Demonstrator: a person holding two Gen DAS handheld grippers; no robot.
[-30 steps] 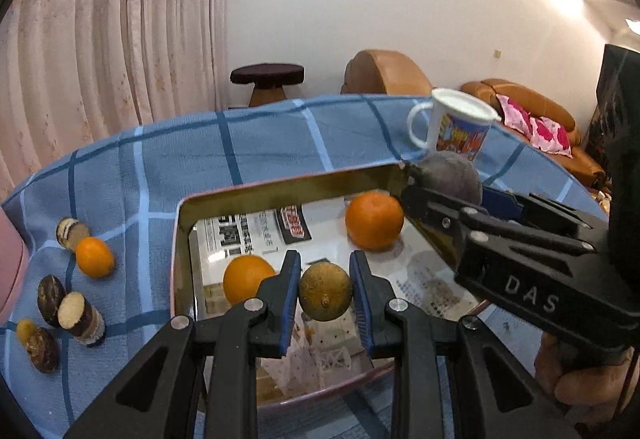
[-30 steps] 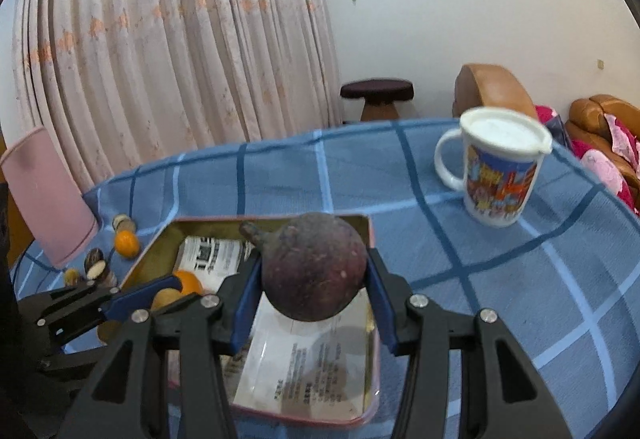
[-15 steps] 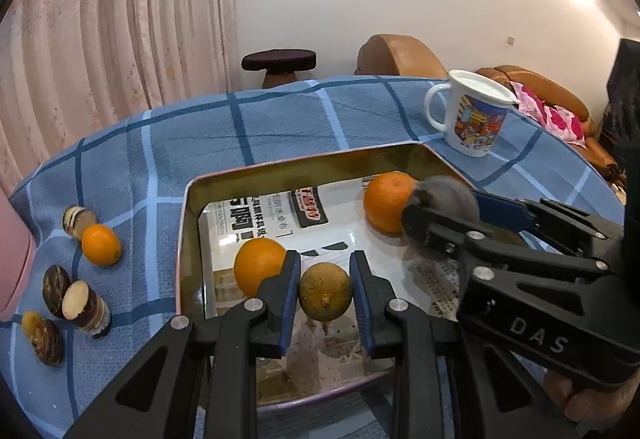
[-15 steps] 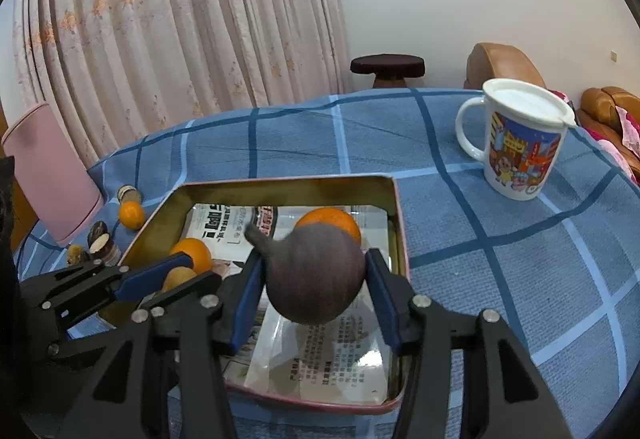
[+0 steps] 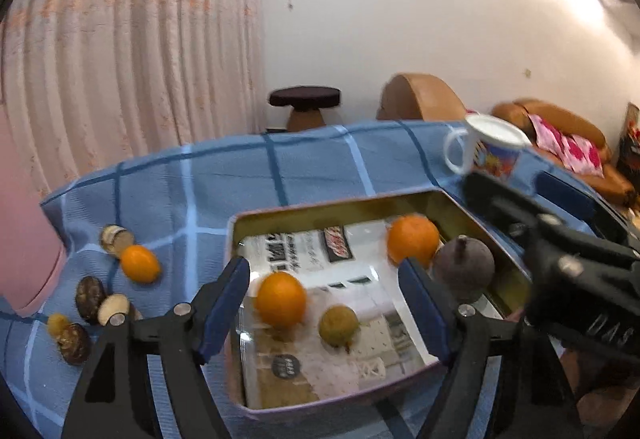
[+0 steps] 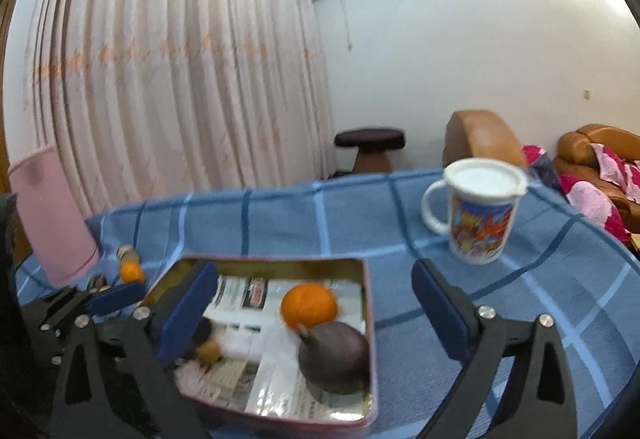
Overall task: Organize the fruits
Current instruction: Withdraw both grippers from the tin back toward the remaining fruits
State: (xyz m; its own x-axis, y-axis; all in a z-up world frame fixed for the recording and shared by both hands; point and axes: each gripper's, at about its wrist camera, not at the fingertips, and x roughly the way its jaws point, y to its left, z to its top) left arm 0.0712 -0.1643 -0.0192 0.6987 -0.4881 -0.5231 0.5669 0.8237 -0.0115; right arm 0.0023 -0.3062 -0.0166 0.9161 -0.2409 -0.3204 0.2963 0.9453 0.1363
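We see the left tool [image 5: 324, 303] with its two blue pads spread wide; its jaws have just been opening, and nothing is pinched between them. The small yellow-green fruit [image 5: 338, 325] lies free on the printed paper inside the metal tray [image 5: 320, 205], lower than the pads and touching neither. Just beside it, to the left, rests an orange [image 5: 281, 299]. A second orange [image 5: 413, 239] sits near the far right corner of the tray, and the dark purple fruit [image 5: 463, 269] with a short stem lies right beside it, against the right wall.

The right tool [image 6: 316, 307] is also spread wide, and its jaws have just been opening too. The dark purple fruit [image 6: 334, 357] lies on the tray floor below its pads, and no pad presses on it. The far orange [image 6: 309, 305] is close behind this fruit.

The tray stands on the counter, which carries a blue checked cloth [image 5: 224, 191]. On the cloth left of the tray we find one more small orange fruit [image 5: 140, 263] and several brown pieces [image 5: 90, 303], some with pale cut faces. A lidded mug [image 6: 478, 209] with a colourful print stands on the cloth, to the right and behind the tray, well apart from it.
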